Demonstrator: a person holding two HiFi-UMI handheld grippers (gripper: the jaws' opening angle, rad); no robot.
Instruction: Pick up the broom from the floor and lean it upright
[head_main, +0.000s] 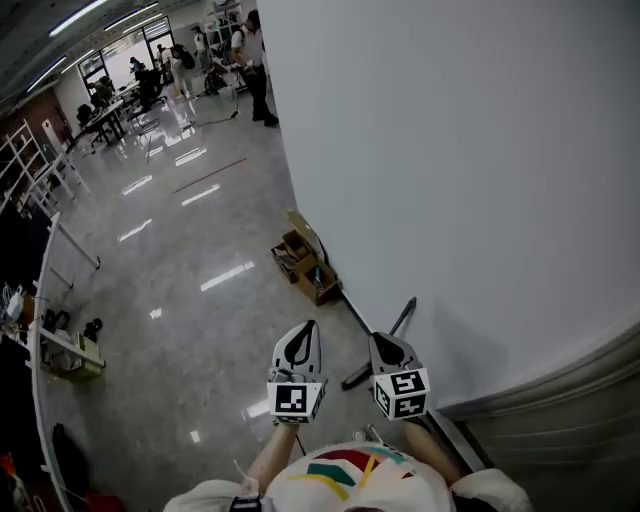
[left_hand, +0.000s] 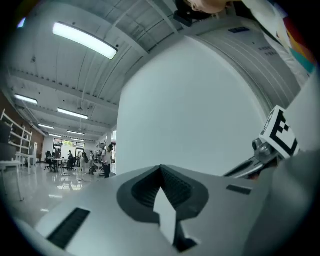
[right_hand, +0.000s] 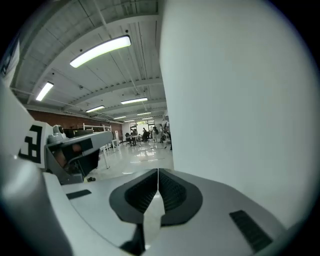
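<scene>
Broom (head_main: 395, 322): a dark stick at the foot of the white wall (head_main: 470, 150). Its low end sits on the glossy floor (head_main: 190, 290) and its top end shows against the wall, so it reads as already propped, not lying flat.

Left gripper (head_main: 308, 326) and right gripper (head_main: 378, 340) are both clenched on nothing and held off the wall, level with the broom.

Judgement: leave the handle untouched, keep both grippers off it, and watch for the low end sliding out from the wall on the slick floor.
</scene>
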